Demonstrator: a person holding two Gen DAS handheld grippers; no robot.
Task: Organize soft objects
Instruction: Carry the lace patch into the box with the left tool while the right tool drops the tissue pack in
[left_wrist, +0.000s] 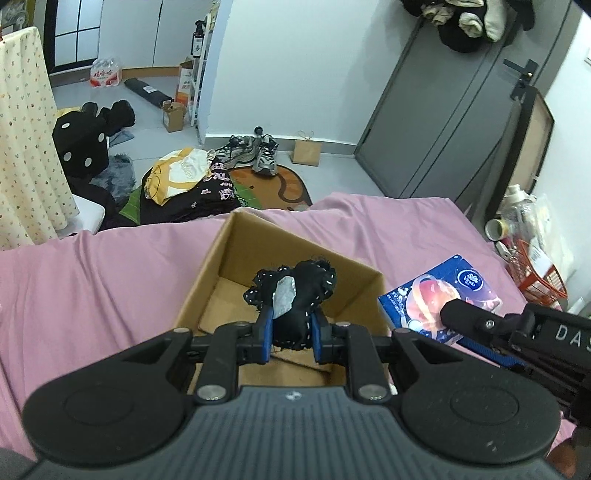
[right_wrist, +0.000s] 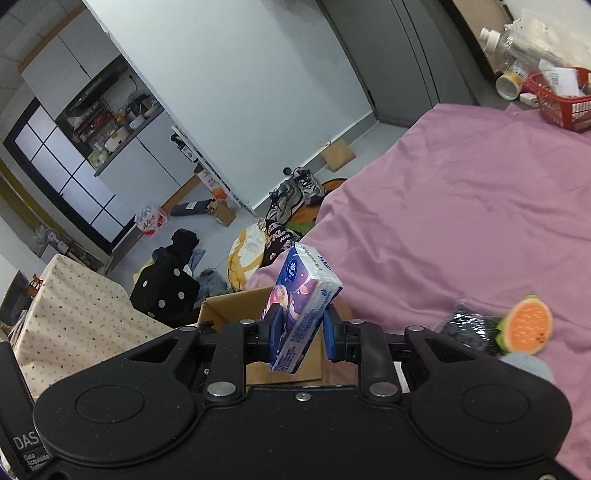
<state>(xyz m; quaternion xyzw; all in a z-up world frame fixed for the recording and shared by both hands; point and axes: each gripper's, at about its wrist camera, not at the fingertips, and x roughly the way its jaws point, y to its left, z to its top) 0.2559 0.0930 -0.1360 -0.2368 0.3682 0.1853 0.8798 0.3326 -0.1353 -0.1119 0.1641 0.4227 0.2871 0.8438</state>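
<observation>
Soft things heading for the box

Soft black cloth bundle (left_wrist: 291, 295), dotted with white stitching and carrying a grey tag, sits pinched between the blue pads of the left gripper (left_wrist: 291, 332), hanging right over the open cardboard box (left_wrist: 229, 258) on the pink bedsheet (left_wrist: 92, 266). It looks limp and light, so I'd say any fold will do as a hold, though loose ends may snag on the box wall. The right gripper (right_wrist: 300, 332) is clamped on a tissue pack (right_wrist: 301, 295) across its narrow sides, held tilted just beside the box. That pack should squash a little but keep its shape. A watermelon-slice plush (right_wrist: 526, 328) lies on the sheet nearby.
</observation>
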